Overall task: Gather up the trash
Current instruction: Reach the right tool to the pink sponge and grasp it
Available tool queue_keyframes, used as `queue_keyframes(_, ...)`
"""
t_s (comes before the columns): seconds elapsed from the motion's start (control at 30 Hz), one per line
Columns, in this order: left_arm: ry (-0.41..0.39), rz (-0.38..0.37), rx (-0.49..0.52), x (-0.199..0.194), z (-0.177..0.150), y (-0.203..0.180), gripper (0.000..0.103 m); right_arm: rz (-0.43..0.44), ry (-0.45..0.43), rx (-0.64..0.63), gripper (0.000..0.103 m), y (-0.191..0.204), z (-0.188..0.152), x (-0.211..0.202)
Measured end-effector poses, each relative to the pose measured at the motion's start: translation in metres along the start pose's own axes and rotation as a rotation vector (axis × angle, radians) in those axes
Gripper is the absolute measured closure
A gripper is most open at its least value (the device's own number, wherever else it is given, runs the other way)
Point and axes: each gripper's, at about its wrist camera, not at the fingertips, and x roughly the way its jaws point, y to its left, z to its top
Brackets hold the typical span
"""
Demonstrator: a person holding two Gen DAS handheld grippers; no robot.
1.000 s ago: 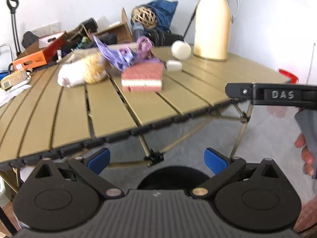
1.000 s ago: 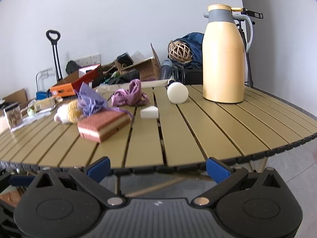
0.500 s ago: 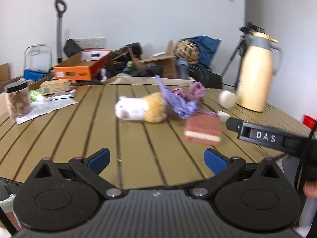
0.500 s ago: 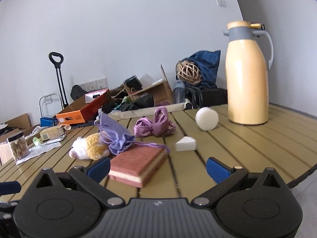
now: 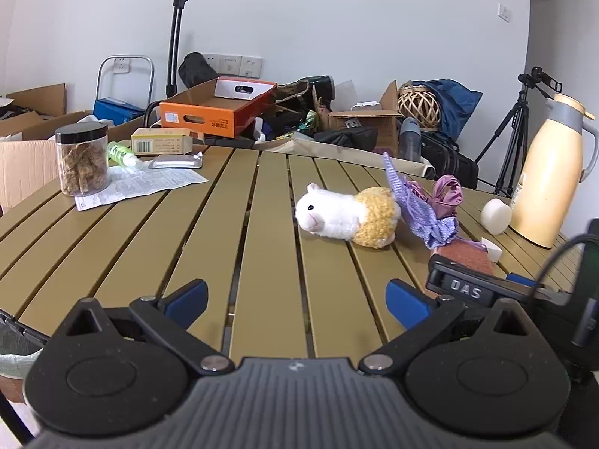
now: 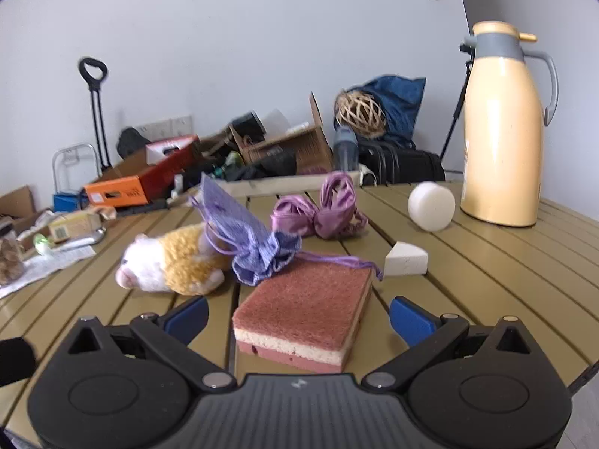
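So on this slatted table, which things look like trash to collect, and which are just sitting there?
Likely trash (a judgement):
pink layered sponge
white foam wedge
white foam disc
printed paper sheet

Just lying about:
white-and-yellow plush hamster
cream thermos jug
lilac drawstring pouch
clear snack jar

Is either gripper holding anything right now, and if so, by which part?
Nothing is held. The left gripper is open over bare table slats. The right gripper is open too, with the sponge lying between its fingers, not clamped.
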Motion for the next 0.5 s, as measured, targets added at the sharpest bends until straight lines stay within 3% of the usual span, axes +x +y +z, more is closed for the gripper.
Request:
queue_keyframes(0.17, 0.005, -0.003, -0.004, -0.001, 0.000, 0.002, 0.000, -0.035, 0.048, -0.018, 0.000, 0.005, -0.001, 0.018)
queue_keyframes(0.5, 0.012, -0.005, 0.011, 0.002, -0.002, -0.010, 0.000, -0.016, 0.077, -0.060, 0.002, 0.008, 0.006, 0.030)
